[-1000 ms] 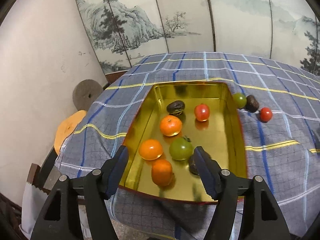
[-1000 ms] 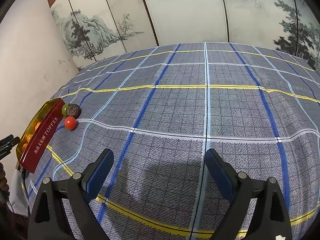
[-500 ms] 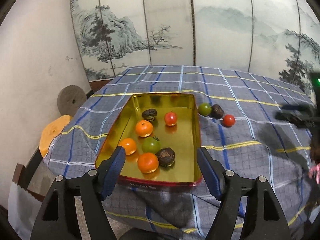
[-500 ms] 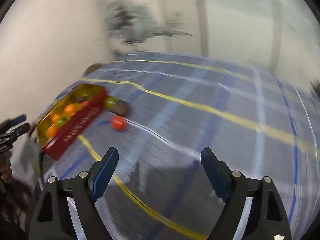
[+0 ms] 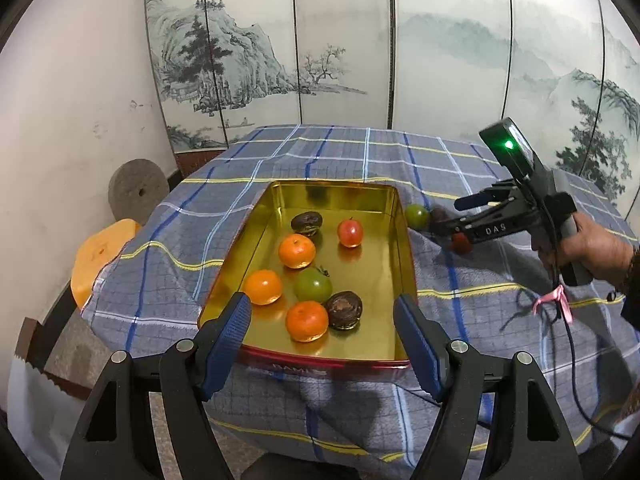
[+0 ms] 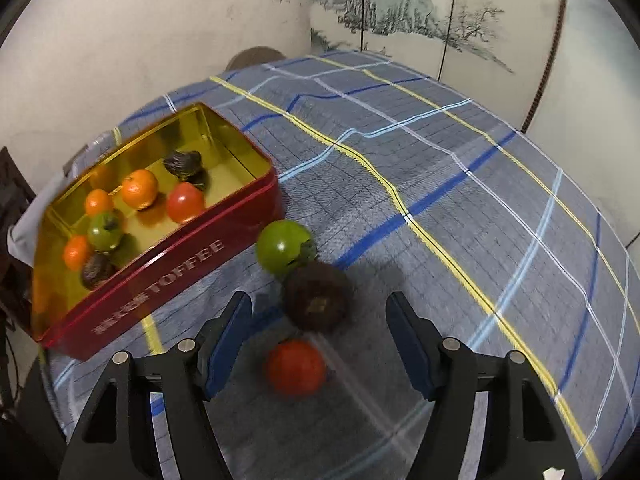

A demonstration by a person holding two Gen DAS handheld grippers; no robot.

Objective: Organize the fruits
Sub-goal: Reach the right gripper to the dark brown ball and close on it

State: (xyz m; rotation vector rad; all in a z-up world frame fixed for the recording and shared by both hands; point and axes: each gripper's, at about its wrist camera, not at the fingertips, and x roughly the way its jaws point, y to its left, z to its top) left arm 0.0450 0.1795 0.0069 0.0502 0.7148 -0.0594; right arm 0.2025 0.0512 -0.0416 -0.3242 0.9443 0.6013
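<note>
A rectangular toffee tin, red outside and gold inside, lies open on a table under a grey-blue plaid cloth crossed with yellow, white and blue lines. In the left wrist view its long axis runs away from the camera toward a folding screen painted with ink mountains and pines; the near short wall overhangs the table edge. Inside the tin sit three oranges, one nearest the camera, two dark wrinkled fruits, a green tomato and a red tomato. Just outside the tin's right long wall, three more fruits lie in a row on the cloth: a green one closest to the tin, a dark wrinkled one touching it, and a red one farther out. The left gripper hovers at the tin's near end with its jaws standing apart and nothing between them. The right gripper, held in a hand, points down at the outside row; its jaws are closing, with the dark fruit and the red one between them, pads not touching either. A plain white wall stands left of the tin, with a round grey stone and an orange stool below it.
</note>
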